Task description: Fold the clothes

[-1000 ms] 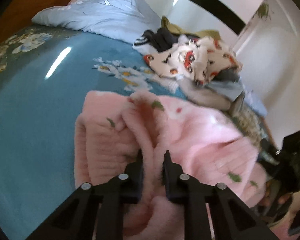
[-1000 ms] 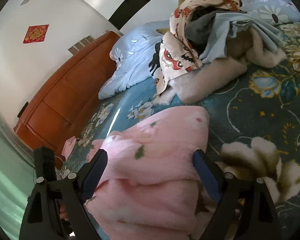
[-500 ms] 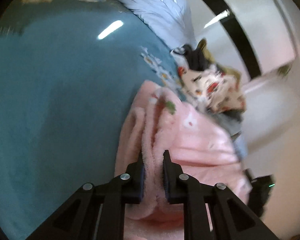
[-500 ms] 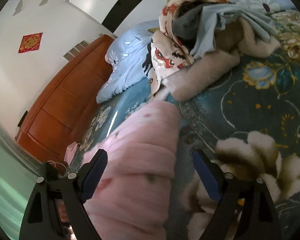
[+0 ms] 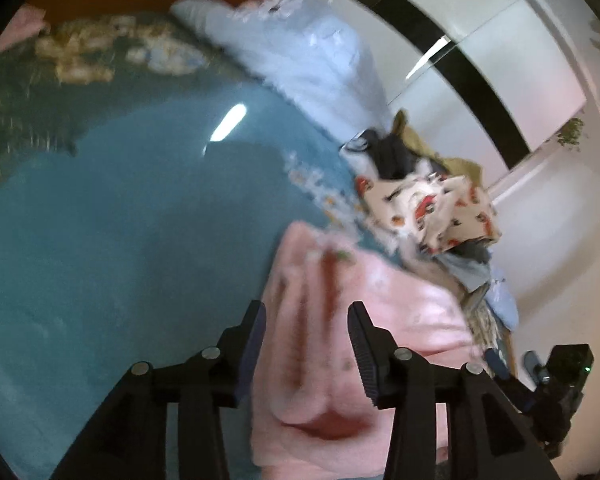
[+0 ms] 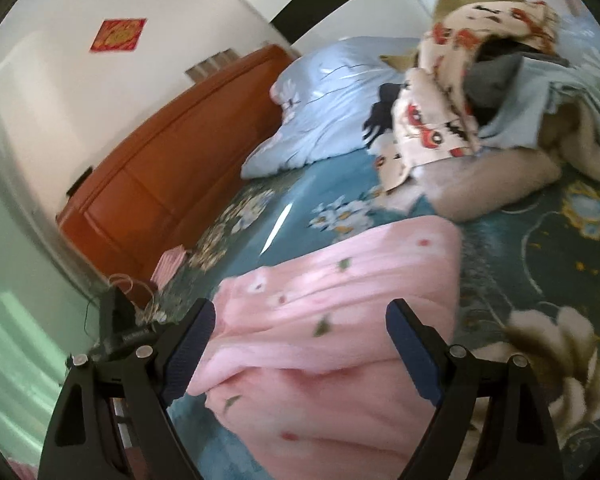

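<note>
A teal flowered bedspread (image 6: 560, 264) covers the bed, with a wooden headboard (image 6: 172, 168) and a pale blue pillow (image 6: 332, 108) at its head. A pink fleece garment (image 6: 332, 344) lies bunched near the bed's near edge, a heap of unfolded clothes (image 6: 480, 100) beyond it. The left gripper (image 5: 306, 332) stands parted, straddling a pink fold without pinching it. The right gripper (image 6: 300, 320) is spread wide over the garment, holding nothing.

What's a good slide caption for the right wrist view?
Open right gripper above folded pink fleece garment on the bed.
</note>
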{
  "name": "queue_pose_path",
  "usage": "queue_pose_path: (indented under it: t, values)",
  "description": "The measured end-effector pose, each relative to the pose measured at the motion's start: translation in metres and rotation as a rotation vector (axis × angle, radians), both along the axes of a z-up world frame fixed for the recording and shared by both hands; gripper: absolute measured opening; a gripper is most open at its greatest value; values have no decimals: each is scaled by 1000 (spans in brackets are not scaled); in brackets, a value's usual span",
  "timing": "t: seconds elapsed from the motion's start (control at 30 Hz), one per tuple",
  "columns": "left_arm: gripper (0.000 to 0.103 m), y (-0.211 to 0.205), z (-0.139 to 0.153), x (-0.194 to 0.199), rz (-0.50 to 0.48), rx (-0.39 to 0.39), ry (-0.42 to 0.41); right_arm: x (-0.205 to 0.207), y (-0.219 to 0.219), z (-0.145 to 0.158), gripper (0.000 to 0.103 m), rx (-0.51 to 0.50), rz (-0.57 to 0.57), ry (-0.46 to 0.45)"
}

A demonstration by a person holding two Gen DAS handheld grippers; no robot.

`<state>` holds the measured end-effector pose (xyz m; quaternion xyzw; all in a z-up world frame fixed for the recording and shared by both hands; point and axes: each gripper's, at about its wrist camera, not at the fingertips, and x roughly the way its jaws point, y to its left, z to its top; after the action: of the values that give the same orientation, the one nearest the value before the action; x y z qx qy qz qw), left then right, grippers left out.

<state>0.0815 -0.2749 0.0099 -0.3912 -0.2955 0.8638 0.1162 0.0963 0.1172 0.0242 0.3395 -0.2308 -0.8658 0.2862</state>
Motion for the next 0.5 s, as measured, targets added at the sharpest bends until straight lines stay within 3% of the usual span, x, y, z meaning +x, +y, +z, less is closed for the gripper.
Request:
queue_pose_path:
  t: [0.13,0.27,0.37,0.5]
  values:
    - [55,36,23,0,-105,-61,79,-3,-15,1,88,39,41,1]
    - [58,64,11,-2,-177,-181,69,-6,-28,-3,88,65,62,-26]
    - [58,63,-10,-5,-170,-184,14,-1,-21,-9,88,83,48,-34]
    - [58,62,-24,-4,-162,-158,20,2,-9,-31,88,65,36,-86]
